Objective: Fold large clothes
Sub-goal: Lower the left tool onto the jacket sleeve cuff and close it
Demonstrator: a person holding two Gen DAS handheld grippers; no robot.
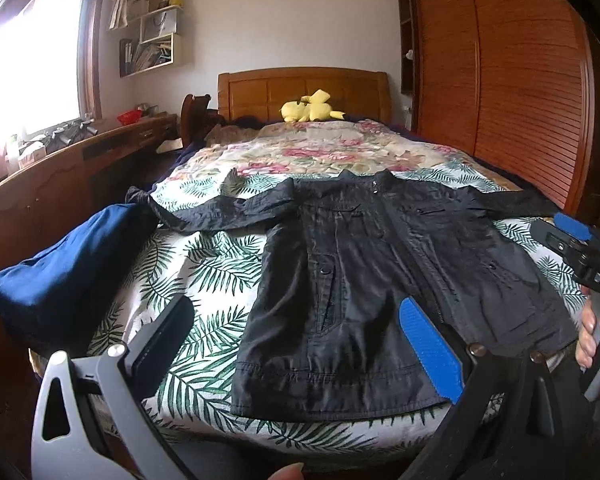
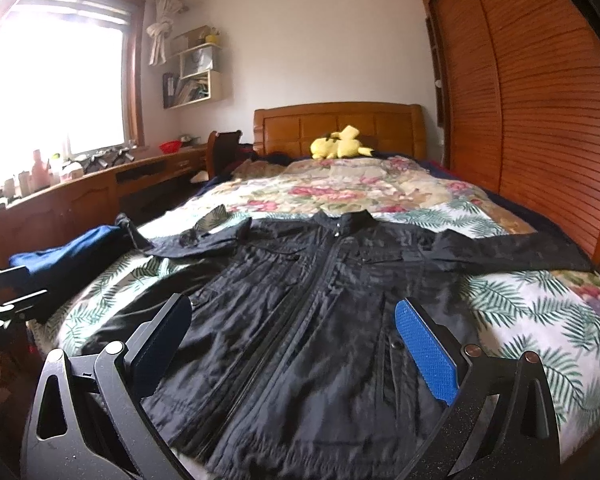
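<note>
Left hand-held gripper (image 1: 300, 344): fingers spread wide, nothing between them, hovering above the near hem of the black zip-front jacket with snap pockets (image 1: 380, 280). Its near finger carries a blue ribbed pad (image 1: 430, 350); the other finger (image 1: 166, 334) is dark and sits over the bedspread on the window side of the jacket.

Right hand-held gripper (image 2: 296, 344): likewise spread apart and empty, positioned over the jacket's lower front, its two fingers either side of the zip line.

The jacket lies flat, front up, on the white leaf-print bedspread (image 1: 204, 264) at the foot of the wooden bed, collar toward the headboard (image 1: 304, 92), both sleeves stretched out sideways.

Left wrist view only: the right hand-held gripper's body appears at the wardrobe side of the jacket, with the person's hand (image 1: 598, 334) around its grip. A fingertip shows at the bottom edge.

Right wrist view only: the full length of the wardrobe-side sleeve (image 2: 520, 256), and part of the left hand-held gripper at the window side of the jacket.

Both views: a folded dark blue garment (image 1: 68, 272) just beside the window-side sleeve, touching its cuff; a floral quilt (image 1: 320, 152) beyond the collar; a yellow plush toy (image 1: 310, 108) against the headboard; a slatted wooden wardrobe (image 1: 520, 80).
</note>
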